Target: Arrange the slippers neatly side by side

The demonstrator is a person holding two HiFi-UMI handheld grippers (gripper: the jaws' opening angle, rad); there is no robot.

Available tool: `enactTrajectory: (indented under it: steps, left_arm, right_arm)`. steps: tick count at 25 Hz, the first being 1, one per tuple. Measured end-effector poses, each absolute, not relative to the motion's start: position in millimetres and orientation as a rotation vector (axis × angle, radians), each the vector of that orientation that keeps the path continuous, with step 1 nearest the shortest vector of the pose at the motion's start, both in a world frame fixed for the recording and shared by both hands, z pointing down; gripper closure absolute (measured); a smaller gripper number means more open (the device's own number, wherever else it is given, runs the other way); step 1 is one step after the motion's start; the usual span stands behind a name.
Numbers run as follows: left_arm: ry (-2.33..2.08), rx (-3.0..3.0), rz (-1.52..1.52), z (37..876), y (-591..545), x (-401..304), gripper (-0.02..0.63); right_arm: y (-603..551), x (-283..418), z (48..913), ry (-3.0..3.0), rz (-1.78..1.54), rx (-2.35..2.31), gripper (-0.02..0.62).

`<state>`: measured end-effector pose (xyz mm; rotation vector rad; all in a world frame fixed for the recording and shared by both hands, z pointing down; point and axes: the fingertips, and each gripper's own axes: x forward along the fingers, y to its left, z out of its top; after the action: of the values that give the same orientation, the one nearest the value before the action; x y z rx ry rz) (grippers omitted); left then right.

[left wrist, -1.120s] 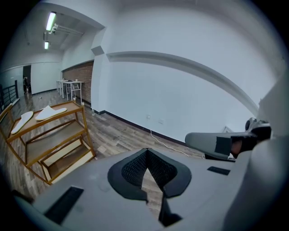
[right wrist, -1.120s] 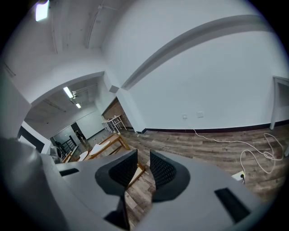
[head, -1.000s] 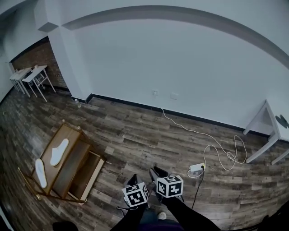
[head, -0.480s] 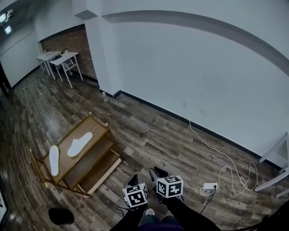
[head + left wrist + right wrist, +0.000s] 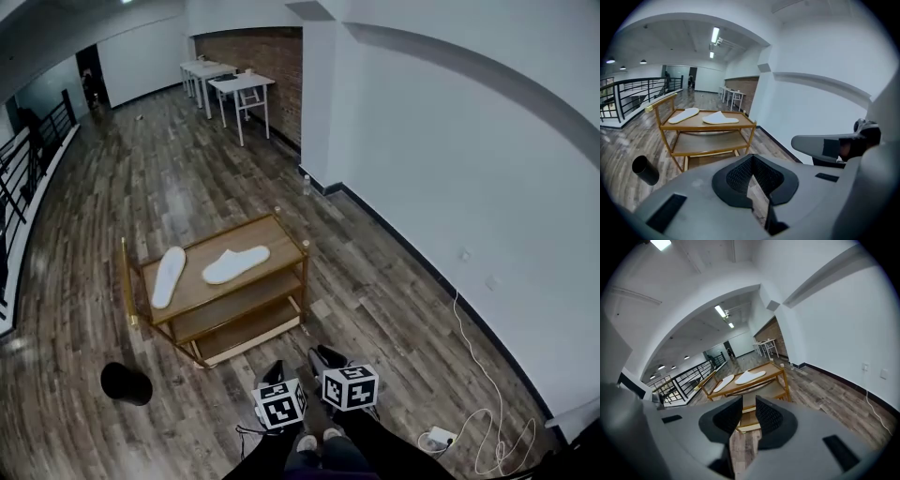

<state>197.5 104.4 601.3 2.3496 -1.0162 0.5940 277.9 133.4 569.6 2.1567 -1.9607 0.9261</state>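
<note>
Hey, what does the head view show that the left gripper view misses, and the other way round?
Only the head view shows the power strip and its white cable along the wall, plus the person's shoes. Only the left gripper view shows the left claw from close up, with its textured inner pads and nothing between its jaws. Both show the wooden shelf, the two white slippers lying apart on its top, and the black bin on the floor.
</note>
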Motion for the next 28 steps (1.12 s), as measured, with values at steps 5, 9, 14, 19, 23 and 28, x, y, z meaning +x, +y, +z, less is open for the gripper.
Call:
enactTrajectory:
  steps: [5,9,14,19,23,28]
  left_arm:
    - [-1.204,2.245,0.532,598,79,161,0.607]
    - [-1.338,2.186,0.464,580,67,141,0.607]
    - [-1.451,2.127,0.393,564,63,130,0.607]
    - [-1.501,2.085,0.383,563,70,124,0.607]
    - [-1.526,2.076,0.378,562,71,122,0.607]
    - [-1.549,2.067,0.374,562,69,119,0.607]
  right_arm:
    - [99,246,568,-2.100,0.890,1.952,0.512]
    - [86,228,561,-2.187,0.855,1.807,0.511]
    - [77,212,551,-2.274,0.813,1.672,0.512]
    - [76,204,551,-2.313,0.806,1.604,0.512]
    - [73,200,550,-2.339,0.803,1.582,0.512]
    - [70,195,549,-2.364,0.791,1.552,0.512]
